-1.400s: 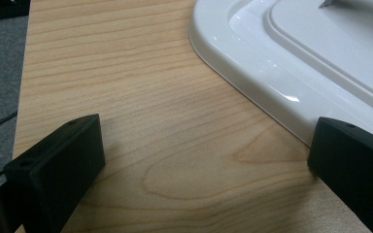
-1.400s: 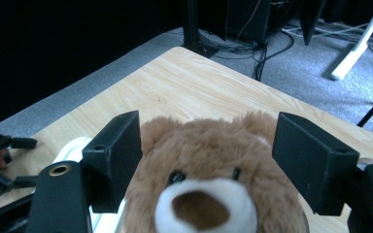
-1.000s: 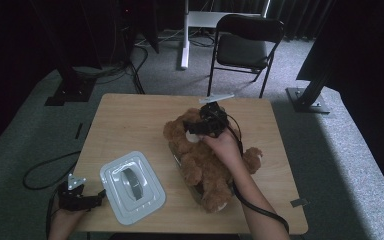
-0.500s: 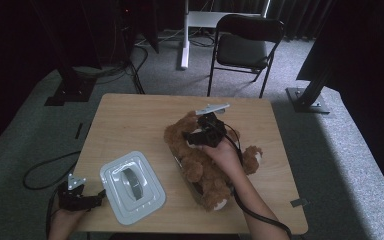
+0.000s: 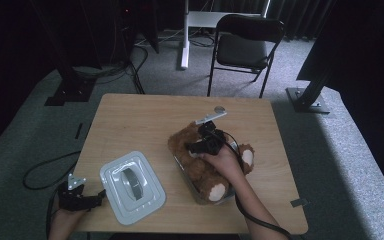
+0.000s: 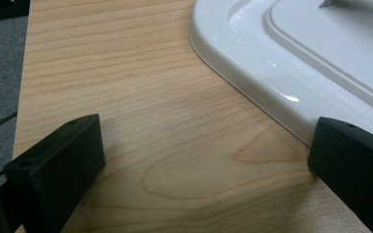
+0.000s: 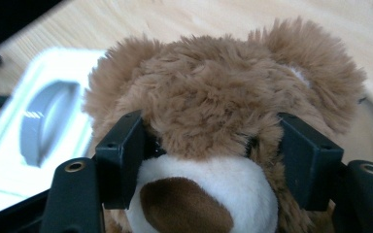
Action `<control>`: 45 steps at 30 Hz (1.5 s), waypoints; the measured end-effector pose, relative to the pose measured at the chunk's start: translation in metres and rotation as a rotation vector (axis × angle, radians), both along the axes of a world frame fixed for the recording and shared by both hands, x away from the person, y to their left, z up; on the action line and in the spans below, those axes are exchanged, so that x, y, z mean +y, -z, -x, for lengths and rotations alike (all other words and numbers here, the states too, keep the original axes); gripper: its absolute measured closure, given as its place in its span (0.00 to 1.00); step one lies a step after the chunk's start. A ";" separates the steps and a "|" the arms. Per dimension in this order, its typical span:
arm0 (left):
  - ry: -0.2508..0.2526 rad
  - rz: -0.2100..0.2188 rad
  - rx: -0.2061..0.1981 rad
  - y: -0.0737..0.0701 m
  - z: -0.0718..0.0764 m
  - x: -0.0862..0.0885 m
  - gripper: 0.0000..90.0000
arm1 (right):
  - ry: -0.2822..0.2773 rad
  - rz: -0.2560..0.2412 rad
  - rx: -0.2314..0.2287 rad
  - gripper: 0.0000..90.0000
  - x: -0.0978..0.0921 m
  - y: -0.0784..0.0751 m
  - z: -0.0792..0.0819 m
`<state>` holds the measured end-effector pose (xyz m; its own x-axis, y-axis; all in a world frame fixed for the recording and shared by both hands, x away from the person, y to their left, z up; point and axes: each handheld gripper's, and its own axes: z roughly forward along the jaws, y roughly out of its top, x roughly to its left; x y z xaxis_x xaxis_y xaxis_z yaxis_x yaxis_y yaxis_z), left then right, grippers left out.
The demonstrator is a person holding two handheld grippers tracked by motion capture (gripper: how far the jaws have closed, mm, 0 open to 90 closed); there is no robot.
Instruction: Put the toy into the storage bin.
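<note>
Bear [image 5: 207, 167]: lies in the clear bin [image 5: 190, 179] at the worktop's [image 5: 145, 120] right half.
Right tool [image 7: 213, 160]: your jaws clench the bear's head at both sides.
Lid [image 5: 131, 186]: off, beside the bin.
Left tool [image 6: 209, 160]: released, empty, near the lid.
Left to do: probably seat the bear and close the lid.

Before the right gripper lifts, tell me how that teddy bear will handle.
The teddy bear will probably squash rather than resist: the right gripper already sinks into the plush around its face. It looks light for its bulk. Its limbs sprawl over the clear container, so they will likely dangle and drag when lifted.
</note>
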<state>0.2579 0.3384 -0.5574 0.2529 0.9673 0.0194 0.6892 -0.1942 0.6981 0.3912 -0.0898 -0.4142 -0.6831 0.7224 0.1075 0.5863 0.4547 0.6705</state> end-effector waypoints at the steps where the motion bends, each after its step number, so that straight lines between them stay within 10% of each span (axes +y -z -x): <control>1: 0.000 0.000 0.000 0.000 0.000 0.000 0.01 | -0.002 0.031 0.017 0.36 0.003 0.006 -0.001; 6: 0.001 0.000 0.000 0.000 0.000 0.000 0.01 | -0.004 0.170 -0.009 0.34 0.024 0.026 0.001; 21: 0.000 0.000 0.000 0.000 0.000 0.000 0.01 | 0.016 0.028 0.001 0.36 0.008 0.004 0.003; 33: -0.001 0.000 -0.001 0.000 0.000 0.000 0.01 | 0.001 -0.086 -0.123 0.33 -0.021 -0.049 0.035; 45: -0.001 0.001 0.000 0.000 0.000 0.000 0.01 | 0.046 -0.112 -0.164 0.26 -0.066 -0.053 0.064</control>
<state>0.2578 0.3383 -0.5574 0.2518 0.9676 0.0187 0.6893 -0.1929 0.6984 0.3269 -0.1561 -0.3616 -0.6644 0.7431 0.0793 0.4836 0.3466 0.8038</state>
